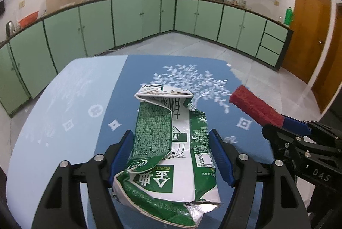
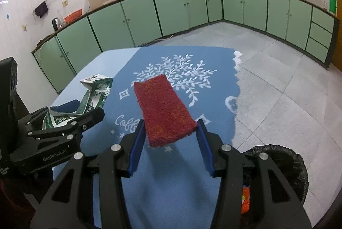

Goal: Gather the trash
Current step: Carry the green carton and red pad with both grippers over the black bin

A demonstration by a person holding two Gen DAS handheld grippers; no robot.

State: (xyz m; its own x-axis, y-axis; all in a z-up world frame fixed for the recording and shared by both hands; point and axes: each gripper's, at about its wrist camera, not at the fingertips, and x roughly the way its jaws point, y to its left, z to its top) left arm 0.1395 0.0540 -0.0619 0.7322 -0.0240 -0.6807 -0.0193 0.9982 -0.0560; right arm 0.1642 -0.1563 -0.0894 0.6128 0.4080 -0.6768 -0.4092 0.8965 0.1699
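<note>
Between the blue fingers of the left claw (image 1: pixel 172 157) sits a crushed green-and-white milk carton (image 1: pixel 171 154), gripped at its sides and lifted off the bench (image 1: pixel 53 122); its crumpled bottom hangs toward the camera and its folded top points away. The right claw (image 2: pixel 171 143) is clenched on a red scrubbing pad (image 2: pixel 164 109), holding it by the near end so that the rest sticks out ahead, clear of the blue cloth (image 2: pixel 181 175) with the white tree print. In the left wrist view that pad shows to the right of the carton, and in the right wrist view the carton and the left claw show to the left, so the two claws are side by side and near each other.

Both claws point forward and slanted downward over the cloth, each carrying its load above the bench rather than resting on it.

Just below and to the right of the right claw, off the bench edge, stands a dark bin (image 2: pixel 284 167) lined with a black bag, with something orange visible inside.

As a judgement: both pieces are picked up, so the collecting is about half done. What is left is to carry them over the bin and let go. No other trash shows on the cloth beyond the claws. Farther off are the tiled floor and green cupboards.
</note>
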